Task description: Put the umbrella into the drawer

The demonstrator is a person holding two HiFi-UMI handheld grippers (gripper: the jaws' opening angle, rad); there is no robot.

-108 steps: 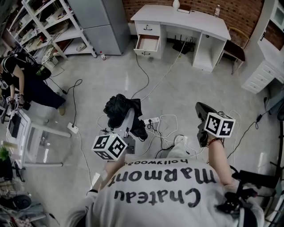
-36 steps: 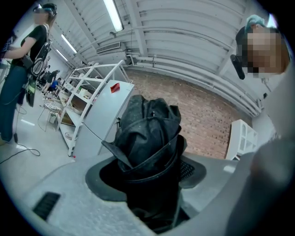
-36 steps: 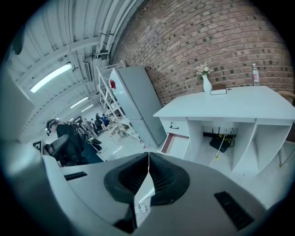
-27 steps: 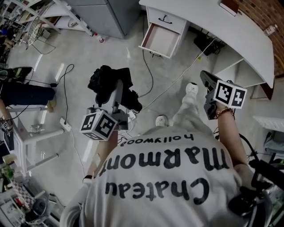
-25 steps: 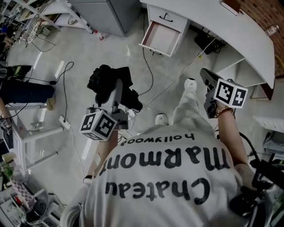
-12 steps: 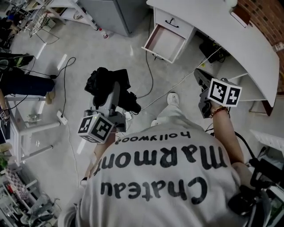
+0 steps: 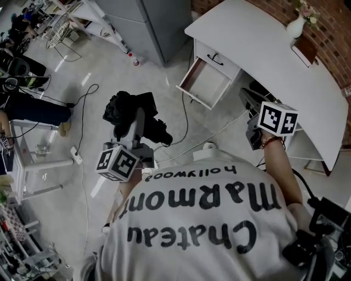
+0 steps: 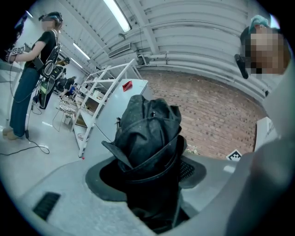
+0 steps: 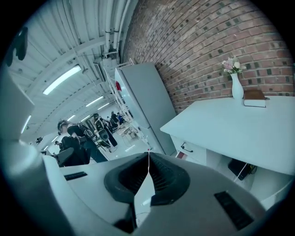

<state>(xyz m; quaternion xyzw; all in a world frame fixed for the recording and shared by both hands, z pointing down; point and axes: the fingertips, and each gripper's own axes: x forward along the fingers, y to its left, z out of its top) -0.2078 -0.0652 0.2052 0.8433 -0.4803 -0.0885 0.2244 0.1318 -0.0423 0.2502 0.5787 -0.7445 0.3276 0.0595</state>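
Observation:
A black folded umbrella (image 7: 127, 112) hangs above the floor, and my left gripper (image 7: 138, 122) is shut on it. In the left gripper view the umbrella (image 8: 150, 131) fills the space between the jaws of the left gripper (image 8: 151, 162) and sticks out past them. My right gripper (image 7: 247, 99) is shut with nothing in it, and its tips meet (image 9: 148, 156). The open drawer (image 7: 207, 83) of the white desk (image 7: 274, 66) lies ahead, between the two grippers, and the part of it that shows holds nothing. The desk (image 9: 239, 126) also appears in the right gripper view.
A vase (image 7: 299, 24) and a book (image 7: 306, 50) stand on the desk. A grey cabinet (image 7: 159, 24) is left of the desk. Cables (image 7: 184, 118) trail over the floor. A white rack (image 7: 71, 13), a small white frame (image 7: 33, 159) and another person (image 7: 24, 104) are at the left.
The open drawer and desk have come closer. Both grippers moved forward with the person. The umbrella stays in the left gripper; the right stays shut.

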